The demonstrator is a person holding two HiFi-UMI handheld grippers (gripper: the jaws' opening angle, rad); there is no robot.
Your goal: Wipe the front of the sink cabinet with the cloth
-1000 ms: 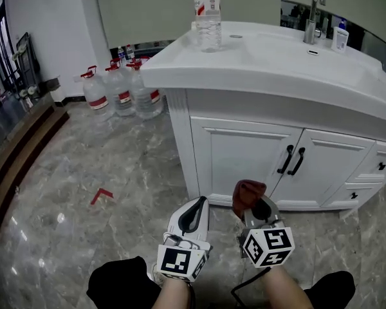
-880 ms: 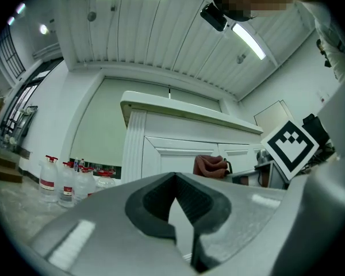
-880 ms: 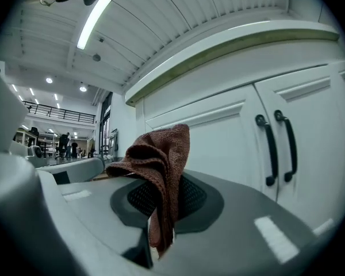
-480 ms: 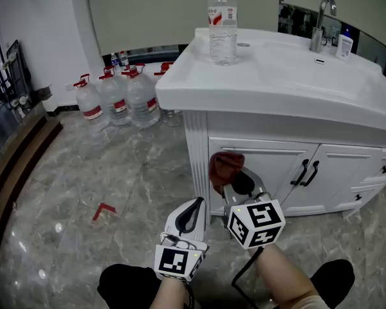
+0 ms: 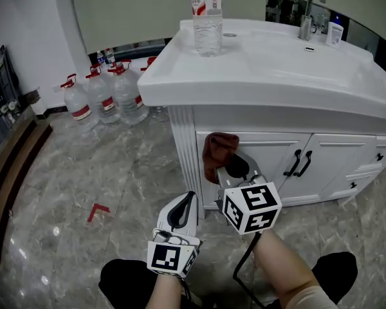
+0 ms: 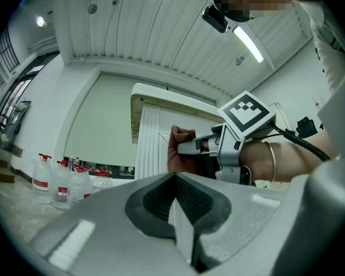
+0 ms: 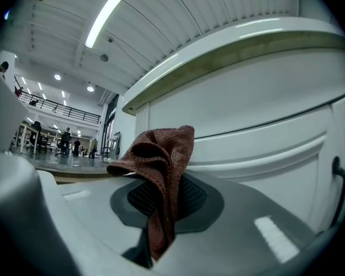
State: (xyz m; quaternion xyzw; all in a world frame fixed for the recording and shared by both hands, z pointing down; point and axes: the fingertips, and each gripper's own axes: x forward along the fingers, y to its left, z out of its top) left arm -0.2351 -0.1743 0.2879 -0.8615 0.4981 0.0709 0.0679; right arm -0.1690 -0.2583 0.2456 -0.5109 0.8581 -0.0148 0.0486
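Right gripper (image 5: pixel 228 167), clamped on the rust-red cloth (image 5: pixel 217 149), has risen to the top-left corner of the sink cabinet door (image 5: pixel 270 163) ahead (wiping seems about to start); left gripper (image 5: pixel 189 201), closed and empty, waits beside it.

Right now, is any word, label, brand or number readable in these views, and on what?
None can be read.
Water bottle on the countertop: red-and-white label, print too small.
Water jugs on the floor: red labels, too blurred.
Small bottle beside the faucet: too small.
Marker cubes: square patterns only, no words.
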